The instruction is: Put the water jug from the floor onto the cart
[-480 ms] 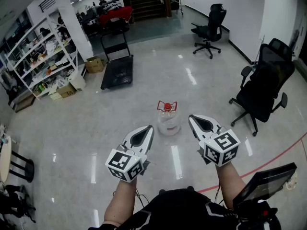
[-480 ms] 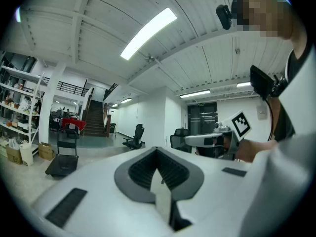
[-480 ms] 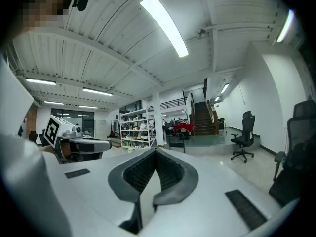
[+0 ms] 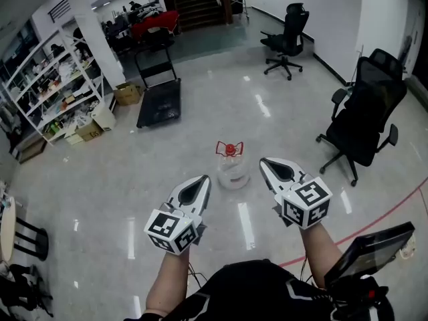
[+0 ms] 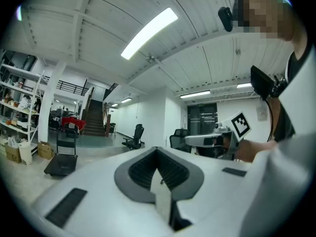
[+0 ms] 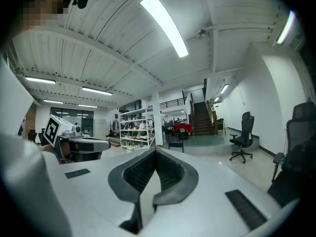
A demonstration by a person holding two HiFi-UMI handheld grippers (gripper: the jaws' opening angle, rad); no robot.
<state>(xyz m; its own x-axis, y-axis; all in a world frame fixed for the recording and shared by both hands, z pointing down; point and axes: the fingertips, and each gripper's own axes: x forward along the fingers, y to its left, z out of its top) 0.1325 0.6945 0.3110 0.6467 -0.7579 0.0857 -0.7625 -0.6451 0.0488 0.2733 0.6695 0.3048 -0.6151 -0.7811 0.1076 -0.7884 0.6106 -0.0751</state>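
Ahead, open floor (image 4: 200, 129) rings the water jug (image 4: 231, 168); left tool (image 4: 202, 179) and right tool (image 4: 264, 162) closed, empty.

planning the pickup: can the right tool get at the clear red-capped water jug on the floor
Probably yes: the shiny grey floor around the clear red-capped water jug is bare, and nothing stands between it and the right tool. That tool is shut and level, so it must open first.

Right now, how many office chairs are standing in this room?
2. The far office chair stands by the staircase; the near office chair is at the right. More may be hidden.
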